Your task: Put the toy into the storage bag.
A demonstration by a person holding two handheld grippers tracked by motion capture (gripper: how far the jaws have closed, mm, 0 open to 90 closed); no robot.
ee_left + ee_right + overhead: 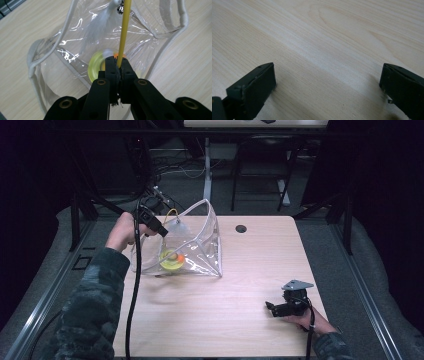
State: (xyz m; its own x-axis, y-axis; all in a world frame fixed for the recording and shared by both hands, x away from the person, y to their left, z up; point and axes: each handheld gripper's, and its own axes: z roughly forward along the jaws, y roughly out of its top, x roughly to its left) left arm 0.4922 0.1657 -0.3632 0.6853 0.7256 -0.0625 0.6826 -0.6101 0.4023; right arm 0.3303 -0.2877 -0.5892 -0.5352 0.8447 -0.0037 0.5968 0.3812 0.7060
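A thin yellow wand [124, 30] is pinched by the left gripper [117, 62], feather end lowered into the clear pouch [200, 245]; the right gripper [327, 82] is rested wide at five o'clock.

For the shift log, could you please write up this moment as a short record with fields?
surface: wooden table
left gripper: shut on a thin yellow stick with a white feather and small bell
clear plastic bag: open, under the left gripper
inside bag: yellow ring, orange piece
right gripper: open, low over bare wood, holding nothing
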